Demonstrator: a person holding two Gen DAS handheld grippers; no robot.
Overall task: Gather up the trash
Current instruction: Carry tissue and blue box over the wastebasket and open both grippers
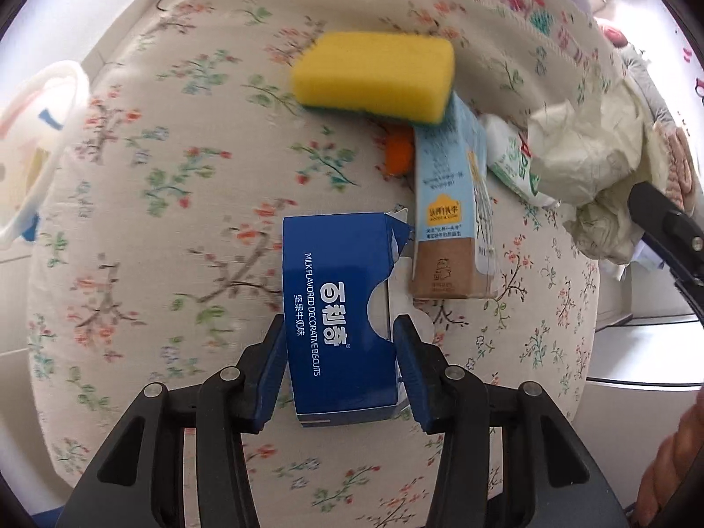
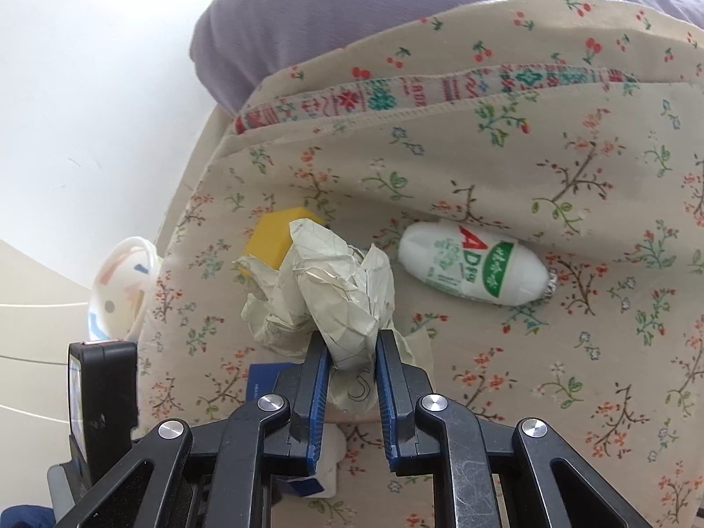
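Observation:
A blue biscuit box (image 1: 339, 308) lies on the floral cloth (image 1: 176, 185), and my left gripper (image 1: 339, 330) has a pad against each of its long sides. Just beyond it lie a light-blue milk carton (image 1: 449, 207), a yellow sponge (image 1: 374, 75) and a small orange item (image 1: 398, 154). My right gripper (image 2: 352, 345) is shut on a crumpled wad of pale paper (image 2: 339, 286), held a little above the cloth; the same wad (image 1: 581, 163) shows at the right of the left wrist view. A white drink bottle (image 2: 475, 264) with green and red print lies to the right of the wad.
A white patterned bin (image 1: 39, 132) (image 2: 119, 290) stands off the cloth's left edge. A lavender cushion (image 2: 352, 22) lies behind the cloth. The left gripper's black body (image 2: 101, 396) is at the lower left of the right wrist view. A hand (image 1: 673, 462) shows at lower right.

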